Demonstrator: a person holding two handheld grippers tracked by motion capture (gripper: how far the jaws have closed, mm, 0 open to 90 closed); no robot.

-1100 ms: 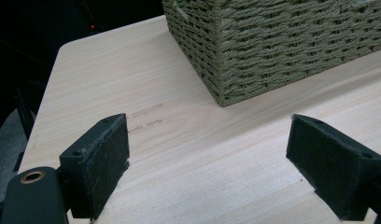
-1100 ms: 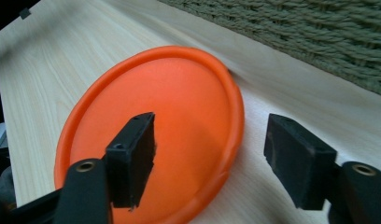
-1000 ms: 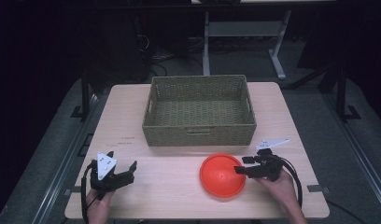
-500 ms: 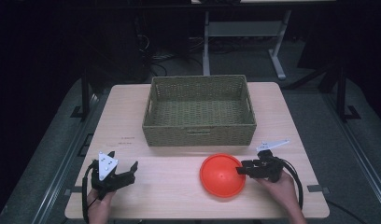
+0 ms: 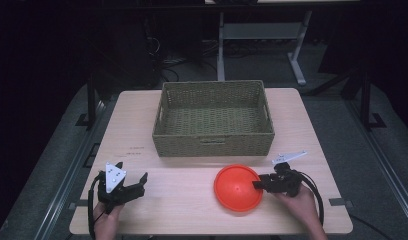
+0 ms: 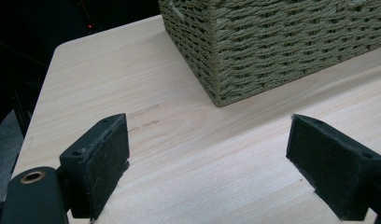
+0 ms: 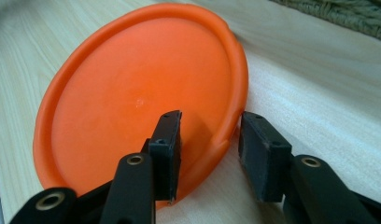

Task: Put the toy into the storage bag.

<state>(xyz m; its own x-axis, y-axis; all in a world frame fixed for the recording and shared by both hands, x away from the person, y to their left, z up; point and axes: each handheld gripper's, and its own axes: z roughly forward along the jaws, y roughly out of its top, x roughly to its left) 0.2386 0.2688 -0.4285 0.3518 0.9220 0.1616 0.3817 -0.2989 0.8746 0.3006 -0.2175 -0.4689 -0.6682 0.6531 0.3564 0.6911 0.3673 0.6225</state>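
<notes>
An orange plate (image 5: 236, 190) lies on the table in front of the basket, toward the right. My right gripper (image 5: 258, 184) reaches over its right edge. In the right gripper view the plate (image 7: 132, 93) has its rim between the jaws, one pad inside the dish and one outside. The right gripper (image 7: 209, 140) has just been closing, and a small gap still shows at each pad, so it is open around the rim. My left gripper (image 5: 137, 185) rests at the front left, and in its own view the left gripper (image 6: 207, 163) is wide open over bare wood.
A woven basket (image 5: 214, 144) stands at the middle back of the wooden table (image 5: 182, 210); its corner (image 6: 254, 56) is close ahead of the left gripper. Dark floor and a metal stand (image 5: 297, 65) lie beyond the table.
The right gripper's jaws have narrowed around the plate's right rim. Both hands and the plate stay where they were.
</notes>
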